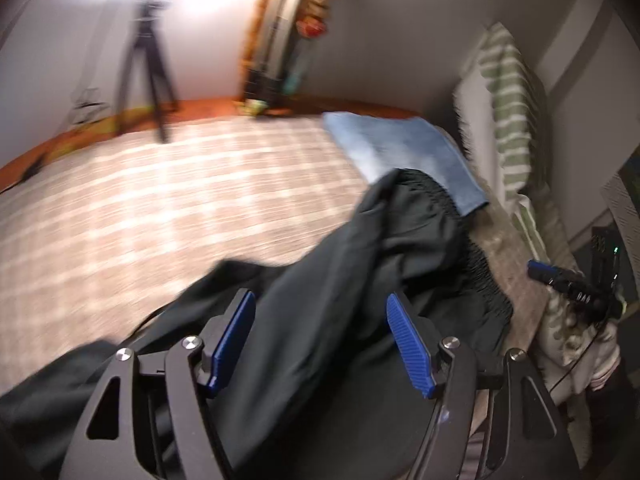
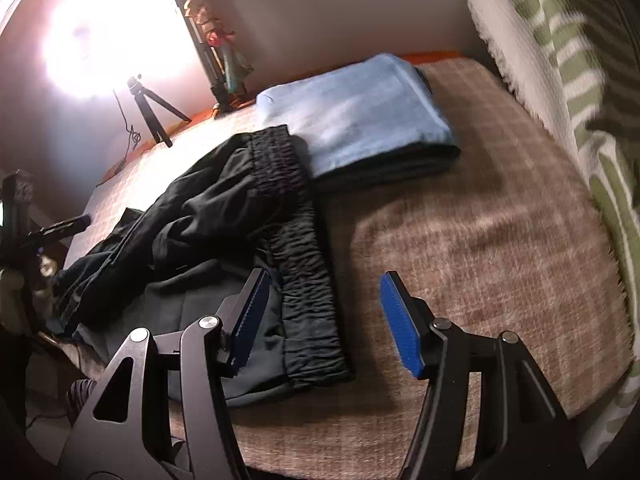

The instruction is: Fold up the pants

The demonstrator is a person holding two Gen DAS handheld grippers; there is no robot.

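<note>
pants crumpled on checked blanket

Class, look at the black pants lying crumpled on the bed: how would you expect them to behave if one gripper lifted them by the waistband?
The black pants lie in loose, soft folds, so they would probably hang limp and trail. The cloth looks thin, so likely light. The gathered waistband looks thicker and ridged, so it probably gives the fingers a firmer hold.

Black pants lie crumpled and unfolded on the bed's near left; the gathered elastic waistband faces right, its far end touching a folded blue stack.
</note>
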